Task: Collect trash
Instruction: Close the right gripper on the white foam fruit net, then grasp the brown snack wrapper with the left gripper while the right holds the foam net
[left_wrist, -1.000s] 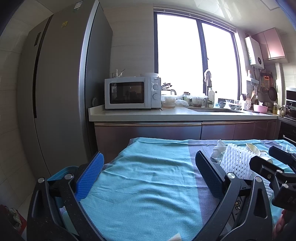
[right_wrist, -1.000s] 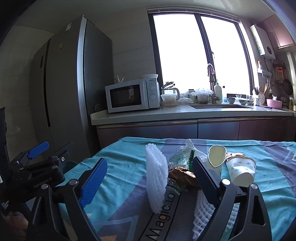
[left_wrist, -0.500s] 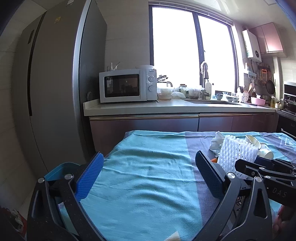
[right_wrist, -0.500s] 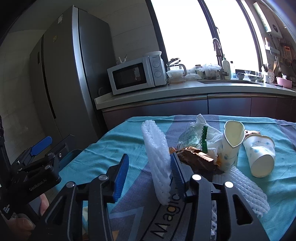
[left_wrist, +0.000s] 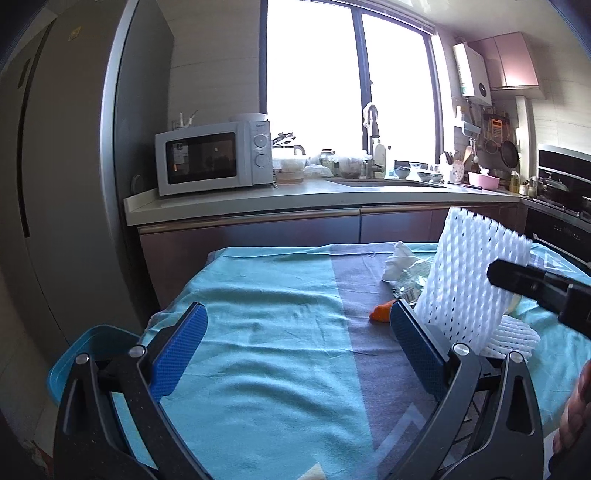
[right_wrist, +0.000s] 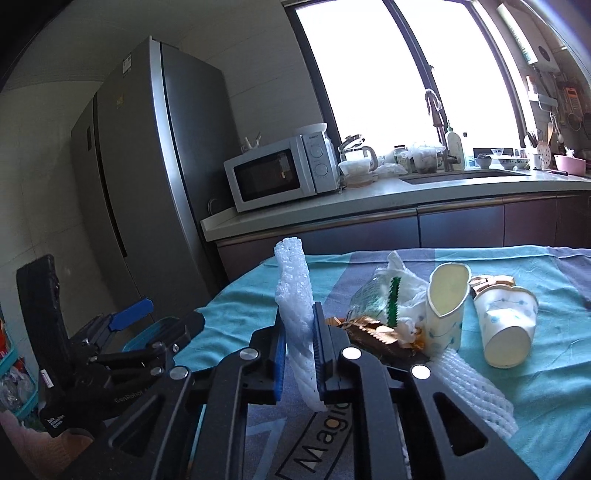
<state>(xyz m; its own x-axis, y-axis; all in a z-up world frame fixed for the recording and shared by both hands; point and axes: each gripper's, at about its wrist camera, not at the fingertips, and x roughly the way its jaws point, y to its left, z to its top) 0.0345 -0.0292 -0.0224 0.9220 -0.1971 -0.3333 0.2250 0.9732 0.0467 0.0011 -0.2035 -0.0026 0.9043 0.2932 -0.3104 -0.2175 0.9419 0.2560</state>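
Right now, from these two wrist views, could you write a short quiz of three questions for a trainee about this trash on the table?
1. True or false: the right gripper is shut on the white foam net.
2. What stands between the fingers of the left gripper? A) a paper cup B) nothing, only cloth below C) a tissue
3. Fill in: the paper cup at the right of the trash pile lies on its ____.

Key
1. True: both blue pads press the net, which stands upright.
2. B: the jaws are wide apart over the blue tablecloth.
3. Side.
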